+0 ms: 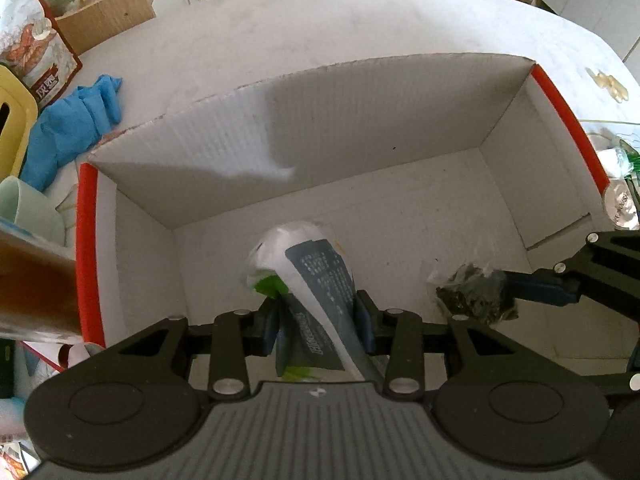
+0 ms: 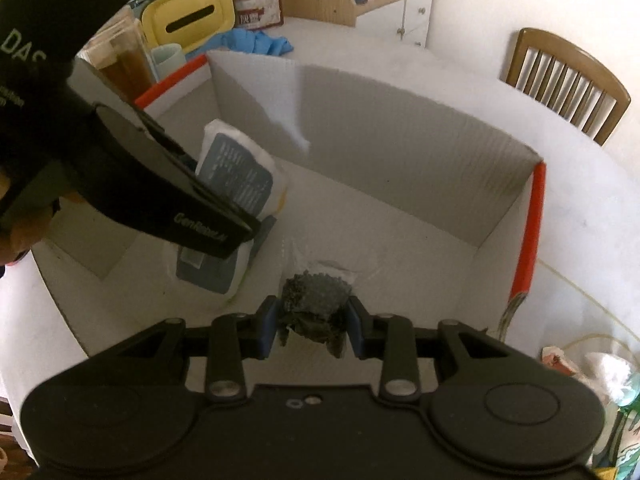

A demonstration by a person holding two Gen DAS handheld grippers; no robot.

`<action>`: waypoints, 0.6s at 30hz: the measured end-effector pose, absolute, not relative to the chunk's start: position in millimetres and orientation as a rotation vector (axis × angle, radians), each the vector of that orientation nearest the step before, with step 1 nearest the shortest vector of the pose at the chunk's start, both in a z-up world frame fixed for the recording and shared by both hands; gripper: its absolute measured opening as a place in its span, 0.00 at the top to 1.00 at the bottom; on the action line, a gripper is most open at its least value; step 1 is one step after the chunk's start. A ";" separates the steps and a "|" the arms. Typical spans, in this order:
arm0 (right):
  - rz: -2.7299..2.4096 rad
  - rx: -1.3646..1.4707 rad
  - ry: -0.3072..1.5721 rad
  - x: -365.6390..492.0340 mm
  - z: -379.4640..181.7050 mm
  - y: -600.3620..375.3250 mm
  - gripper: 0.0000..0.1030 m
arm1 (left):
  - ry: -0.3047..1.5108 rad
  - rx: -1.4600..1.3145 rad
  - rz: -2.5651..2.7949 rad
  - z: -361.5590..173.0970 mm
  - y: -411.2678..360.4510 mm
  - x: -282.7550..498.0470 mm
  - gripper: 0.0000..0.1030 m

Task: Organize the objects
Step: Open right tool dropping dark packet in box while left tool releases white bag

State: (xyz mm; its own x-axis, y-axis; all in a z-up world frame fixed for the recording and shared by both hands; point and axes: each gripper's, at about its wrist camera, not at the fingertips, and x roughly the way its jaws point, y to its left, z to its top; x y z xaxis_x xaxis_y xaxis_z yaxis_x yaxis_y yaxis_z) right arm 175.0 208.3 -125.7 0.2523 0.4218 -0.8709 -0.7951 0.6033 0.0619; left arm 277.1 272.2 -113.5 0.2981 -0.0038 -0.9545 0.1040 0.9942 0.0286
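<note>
Two handheld grippers reach down into an open white corrugated cardboard box with red-edged end walls (image 1: pixel 560 108) on a white desk (image 1: pixel 360 20). The left gripper (image 1: pixel 320 320) has its fingers set about a white plastic pouch with a dark blue printed label and green patches (image 1: pixel 316 272); whether the pads press on it cannot be told. The pouch's long axis runs from the fingers toward 12 o'clock, its rounded end near the box floor. At 3 o'clock, the right gripper (image 2: pixel 314 330) pinches a small clear bag of dark dried bits (image 2: pixel 316 296) low over the floor, just beside the pouch. The box is otherwise bare. "GenRobot.AI" reads on the left gripper's arm. Outside at 10 o'clock lie a blue cloth (image 1: pixel 72 120) and a yellow slotted bin (image 2: pixel 188 16).
</note>
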 end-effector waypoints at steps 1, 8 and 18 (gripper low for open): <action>0.859 -0.439 1.014 175.4 -126.9 206.7 0.67 | 1.269 0.091 -0.069 -114.0 271.5 277.3 0.61; 0.869 -0.424 1.024 177.3 -125.3 204.5 0.61 | 1.260 0.106 -0.062 -117.0 271.0 275.4 0.51; 0.899 -0.350 0.957 171.5 -103.5 187.2 0.48 | 1.199 0.108 -0.041 -96.7 273.1 264.4 0.36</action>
